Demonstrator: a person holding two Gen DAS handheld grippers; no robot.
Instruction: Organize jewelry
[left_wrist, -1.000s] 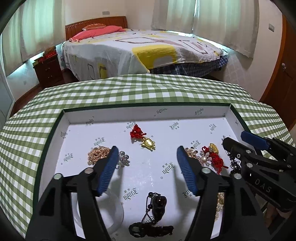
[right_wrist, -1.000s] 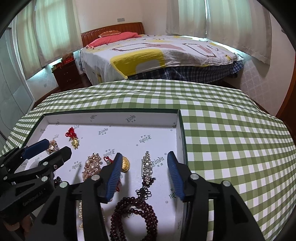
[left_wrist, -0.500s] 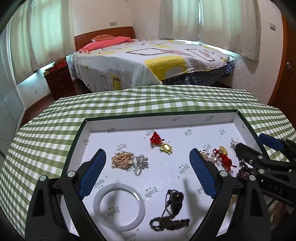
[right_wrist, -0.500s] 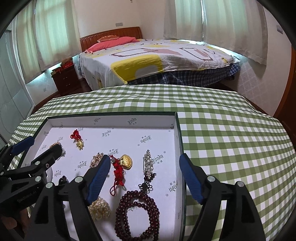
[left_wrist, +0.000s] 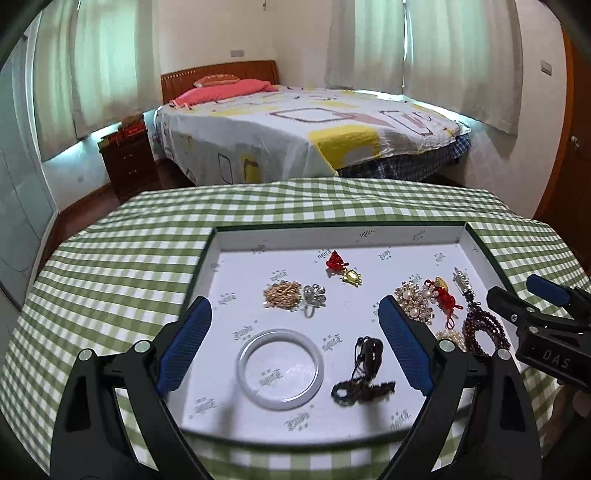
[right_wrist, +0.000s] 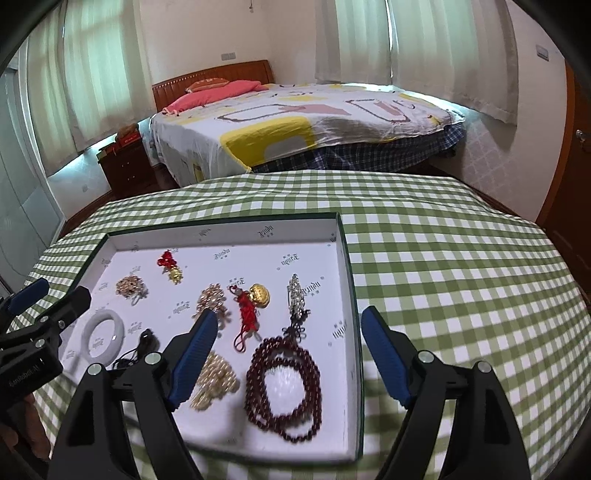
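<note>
All the jewelry lies spread inside the tray (left_wrist: 207, 258), which sits on the checked bench (left_wrist: 122, 251). Nothing lies on the cloth outside the tray, so the sorting looks close to finished, or finished.

Taking the white bangle (left_wrist: 280, 365) as the mark: a gold brooch (left_wrist: 282, 293) and a silver one (left_wrist: 314, 295) lie just beyond it, and the red-knotted gold charm (left_wrist: 343, 267) further toward the tray's far wall. A dark cord pendant (left_wrist: 365, 369) lies just to its right. Well to its right sit a pearl brooch (left_wrist: 412, 301), a red-tasselled gold charm (right_wrist: 253, 301), a crystal pin (right_wrist: 297, 295), pale beads (right_wrist: 216, 380) and dark red beads (right_wrist: 284, 391).

The left gripper (left_wrist: 293, 347) hangs above the bangle, wide and empty. The right gripper (right_wrist: 288, 358) has just been opening and stands wide over the dark red beads, pads touching nothing.

Pieces on the right crowd and touch; picking one could drag a neighbour. A bed (left_wrist: 295, 136) stands well beyond the bench, clear of the work.
</note>
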